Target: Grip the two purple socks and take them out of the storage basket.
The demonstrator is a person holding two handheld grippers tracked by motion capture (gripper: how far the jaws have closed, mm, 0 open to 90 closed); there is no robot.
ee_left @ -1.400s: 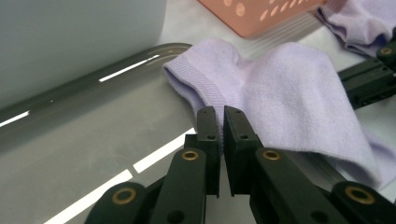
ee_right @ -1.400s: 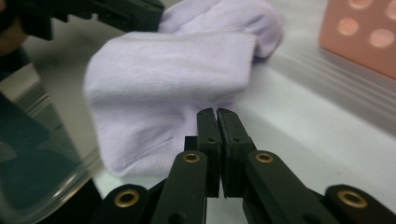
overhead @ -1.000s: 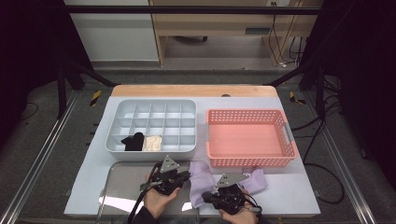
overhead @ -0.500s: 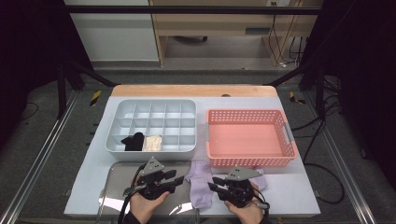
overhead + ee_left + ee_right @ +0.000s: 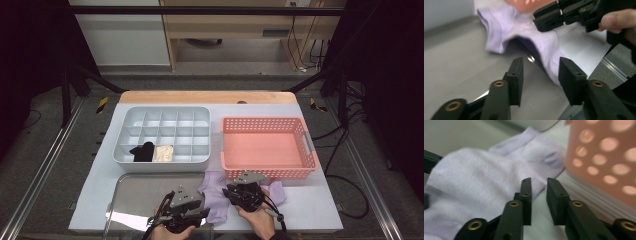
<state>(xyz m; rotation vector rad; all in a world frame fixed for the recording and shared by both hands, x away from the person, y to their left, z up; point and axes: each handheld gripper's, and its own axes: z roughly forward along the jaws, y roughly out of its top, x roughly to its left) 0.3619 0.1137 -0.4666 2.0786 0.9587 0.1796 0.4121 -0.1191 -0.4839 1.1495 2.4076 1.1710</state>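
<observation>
Lilac sock (image 5: 216, 197) lies on the white table top (image 5: 320, 205) at the near edge, just in front of the pink basket (image 5: 267, 148), its left part draped over the right edge of the metal tray (image 5: 135, 200); a second bit of lilac fabric (image 5: 276, 191) shows to the right of the right hand, can't tell if it's the same piece. Left gripper (image 5: 540, 76): jaws spread wide, nothing between them, hovering over the tray with the sock's (image 5: 524, 35) raised fold just ahead; the sock's edge runs close past the right jaw, contact unclear. Right gripper (image 5: 539, 195): jaws parted by a narrow gap, nothing pinched, tips low at the sock's (image 5: 481, 180) edge, left jaw against or just beside the cloth, with the basket wall (image 5: 604, 157) close on the right. In the high view the left gripper (image 5: 184, 207) sits over the tray's right end and the right gripper (image 5: 244, 192) sits on the sock just in front of the basket, the two near each other. Grey divided bin (image 5: 162, 134) behind the tray holds a black item (image 5: 143, 151) and a cream item (image 5: 163, 153) in adjacent front-row cells.
</observation>
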